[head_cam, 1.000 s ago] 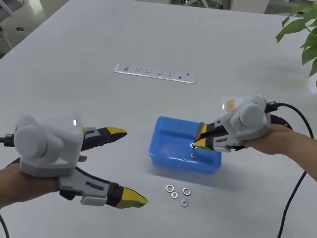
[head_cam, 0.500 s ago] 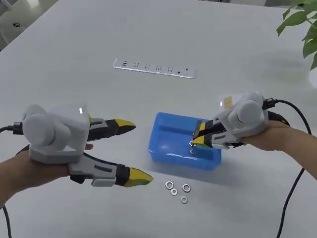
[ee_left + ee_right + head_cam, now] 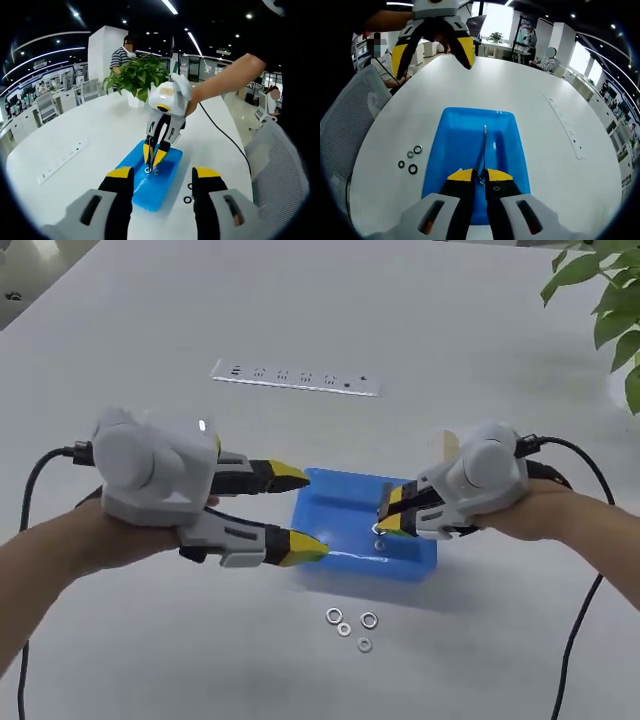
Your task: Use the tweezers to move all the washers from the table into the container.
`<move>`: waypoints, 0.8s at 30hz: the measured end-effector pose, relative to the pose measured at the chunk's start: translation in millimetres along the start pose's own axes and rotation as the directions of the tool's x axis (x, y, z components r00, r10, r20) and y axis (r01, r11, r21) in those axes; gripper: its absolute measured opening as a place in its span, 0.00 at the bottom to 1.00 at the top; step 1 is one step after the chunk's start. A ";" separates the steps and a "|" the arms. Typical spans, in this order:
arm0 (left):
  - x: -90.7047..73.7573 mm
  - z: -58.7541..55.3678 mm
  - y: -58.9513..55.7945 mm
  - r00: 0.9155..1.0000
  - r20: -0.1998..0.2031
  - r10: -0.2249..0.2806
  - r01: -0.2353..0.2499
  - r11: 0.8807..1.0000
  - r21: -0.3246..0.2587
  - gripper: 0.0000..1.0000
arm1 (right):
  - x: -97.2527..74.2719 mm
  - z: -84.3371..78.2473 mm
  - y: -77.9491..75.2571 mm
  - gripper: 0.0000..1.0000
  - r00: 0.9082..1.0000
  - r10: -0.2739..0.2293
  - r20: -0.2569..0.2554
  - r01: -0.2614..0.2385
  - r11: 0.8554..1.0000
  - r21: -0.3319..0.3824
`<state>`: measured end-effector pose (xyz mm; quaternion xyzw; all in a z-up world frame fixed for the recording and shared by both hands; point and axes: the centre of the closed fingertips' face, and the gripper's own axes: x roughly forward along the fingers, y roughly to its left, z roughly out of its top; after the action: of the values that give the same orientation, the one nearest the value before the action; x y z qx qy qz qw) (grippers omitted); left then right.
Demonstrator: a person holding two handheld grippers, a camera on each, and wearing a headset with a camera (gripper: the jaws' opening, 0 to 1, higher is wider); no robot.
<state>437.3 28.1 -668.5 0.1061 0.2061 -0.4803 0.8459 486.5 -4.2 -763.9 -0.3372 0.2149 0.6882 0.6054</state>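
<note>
The blue container (image 3: 340, 498) sits mid-table, also seen as the blue container (image 3: 145, 192) and the blue container (image 3: 460, 130). My right gripper (image 3: 385, 517) hovers over it, shut on thin metal tweezers (image 3: 483, 150) that point down into it. A small washer (image 3: 148, 170) shows at the tweezers' tip; whether it is pinched I cannot tell. Several washers (image 3: 348, 624) lie on the table in front of the container, seen also as washers (image 3: 410, 161). My left gripper (image 3: 300, 510) is open at the container's left edge, holding nothing; its jaws frame the left gripper (image 3: 162, 175) view.
A white power strip (image 3: 295, 378) lies farther back on the table. A potted plant (image 3: 600, 300) stands at the far right. The right gripper's cable (image 3: 590, 610) trails off to the right. People sit in the background of the gripper views.
My left gripper has moved right and up, from the table's left side to the container's left edge, still open. The right gripper stays over the container with the tweezers.
</note>
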 end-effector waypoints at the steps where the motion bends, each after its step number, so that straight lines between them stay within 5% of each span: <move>1: 2.3 0.8 0.7 1.000 -0.001 -0.004 0.004 1.000 0.006 0.48 | -0.1 0.0 0.0 0.09 1.000 -0.001 0.001 0.001 1.000 0.000; 24: 60.7 16.8 16.2 0.997 -0.017 -0.072 0.073 0.993 0.093 0.24 | 1.9 -1.0 -1.6 0.09 1.000 -0.004 0.023 0.004 1.000 -0.002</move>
<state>482.9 -16.6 -681.2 0.1414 0.1926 -0.5191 0.8206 488.2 -3.3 -765.8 -0.3302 0.2066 0.6912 0.6087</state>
